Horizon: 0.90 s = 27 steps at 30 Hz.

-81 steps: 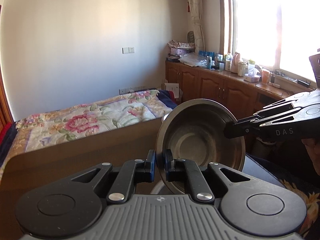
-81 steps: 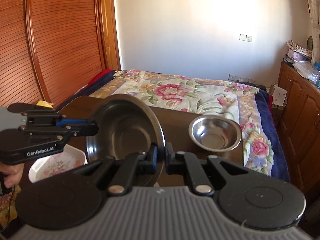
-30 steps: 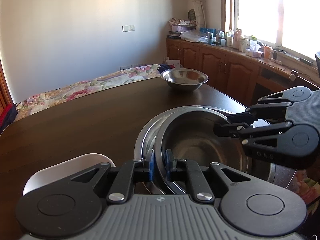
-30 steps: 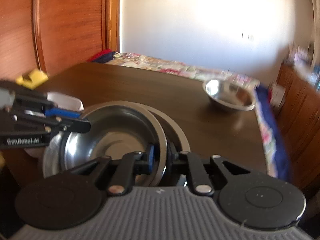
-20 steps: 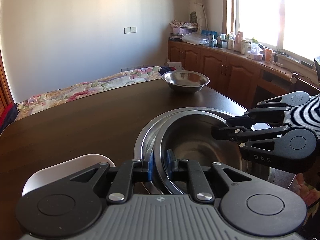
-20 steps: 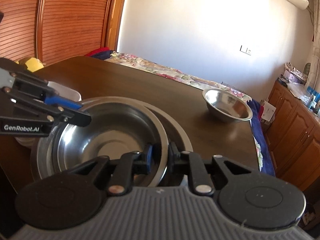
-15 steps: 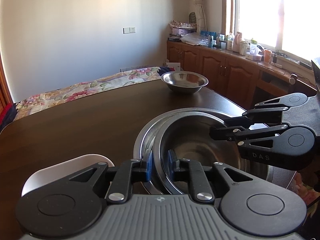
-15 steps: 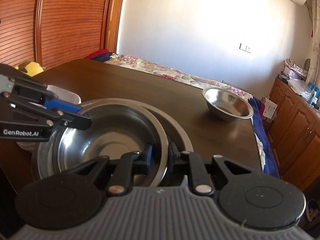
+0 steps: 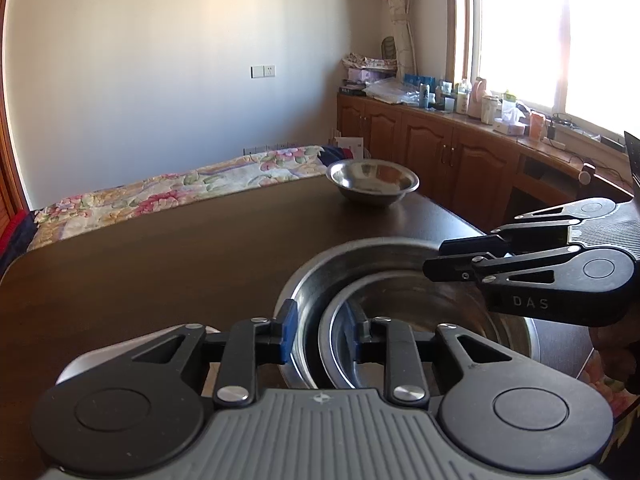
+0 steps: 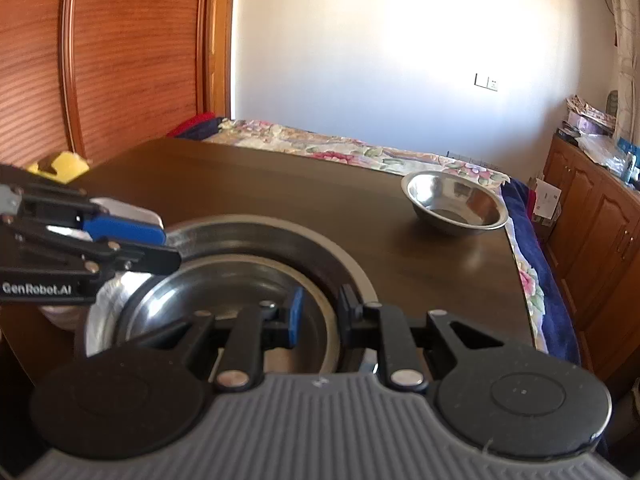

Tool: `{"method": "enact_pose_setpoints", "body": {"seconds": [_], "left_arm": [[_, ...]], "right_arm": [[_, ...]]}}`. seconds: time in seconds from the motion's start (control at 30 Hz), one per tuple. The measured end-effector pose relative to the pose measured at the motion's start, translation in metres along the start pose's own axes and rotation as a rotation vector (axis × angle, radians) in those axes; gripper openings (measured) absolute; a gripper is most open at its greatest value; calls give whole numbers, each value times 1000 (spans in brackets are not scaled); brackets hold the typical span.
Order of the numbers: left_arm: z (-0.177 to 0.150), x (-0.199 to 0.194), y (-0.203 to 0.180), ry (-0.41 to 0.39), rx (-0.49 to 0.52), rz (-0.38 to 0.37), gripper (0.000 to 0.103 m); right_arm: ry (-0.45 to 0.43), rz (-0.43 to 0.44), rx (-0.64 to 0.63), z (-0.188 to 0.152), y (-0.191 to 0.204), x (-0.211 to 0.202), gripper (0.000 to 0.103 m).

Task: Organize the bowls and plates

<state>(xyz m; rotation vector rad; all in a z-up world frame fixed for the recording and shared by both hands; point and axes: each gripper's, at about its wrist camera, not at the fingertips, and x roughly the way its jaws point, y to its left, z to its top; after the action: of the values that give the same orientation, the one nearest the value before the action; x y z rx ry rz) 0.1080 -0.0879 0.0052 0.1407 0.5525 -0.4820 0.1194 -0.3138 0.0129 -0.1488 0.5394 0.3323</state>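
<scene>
A steel bowl (image 9: 416, 312) sits nested inside a larger steel bowl (image 9: 360, 260) on the dark wooden table (image 9: 160, 260). My left gripper (image 9: 322, 334) is open, its fingers straddling the near rims. My right gripper (image 10: 320, 314) is open over the nested bowl (image 10: 224, 296) inside the larger bowl (image 10: 280, 240). Each gripper shows in the other's view, the right one (image 9: 432, 260) and the left one (image 10: 168, 248). A smaller steel bowl (image 9: 372, 180) stands alone at the table's far corner; it also shows in the right wrist view (image 10: 454, 202).
A white plate (image 10: 120, 212) lies left of the stacked bowls, partly hidden by my left gripper. A floral bed (image 9: 180, 188) lies beyond the table. Wooden cabinets (image 9: 460, 156) line the window wall. A yellow object (image 10: 60, 164) sits at the table's left edge.
Both grippers have opened and let go of the steel bowl's rim. The bowl was lowered from the air and now rests inside the larger bowl.
</scene>
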Motion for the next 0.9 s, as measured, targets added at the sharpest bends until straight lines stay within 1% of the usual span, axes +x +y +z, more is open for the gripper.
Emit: {"method": "enact_pose_setpoints", "body": {"seconds": [0.1, 0.17, 0.33, 0.5, 0.57, 0.63, 0.7, 0.8, 0.87, 0.9], "left_arm": [[9, 0, -1, -18, 3, 3, 36], [15, 1, 0, -26, 6, 4, 42], [30, 7, 0, -46, 25, 16, 48], [46, 22, 1, -43, 29, 27, 55], [53, 28, 4, -43, 31, 33, 60], [58, 34, 3, -43, 37, 49, 63], [63, 41, 3, -41, 41, 63, 63], [68, 50, 4, -38, 36, 58, 68], [73, 57, 4, -36, 37, 57, 72], [75, 61, 3, -34, 39, 56, 73]], "right_arm": [[-21, 1, 19, 3, -4, -4, 21], [-39, -1, 30, 6, -9, -6, 21], [-79, -3, 55, 16, -25, -7, 21], [-106, -12, 59, 25, -43, -2, 21], [-120, -16, 59, 29, -51, 0, 21], [-130, -19, 61, 32, -59, 2, 22], [-136, -22, 67, 35, -69, 6, 23], [-137, -26, 80, 38, -81, 12, 24], [-136, -28, 76, 39, -87, 15, 28], [-137, -29, 76, 40, -90, 16, 33]]}}
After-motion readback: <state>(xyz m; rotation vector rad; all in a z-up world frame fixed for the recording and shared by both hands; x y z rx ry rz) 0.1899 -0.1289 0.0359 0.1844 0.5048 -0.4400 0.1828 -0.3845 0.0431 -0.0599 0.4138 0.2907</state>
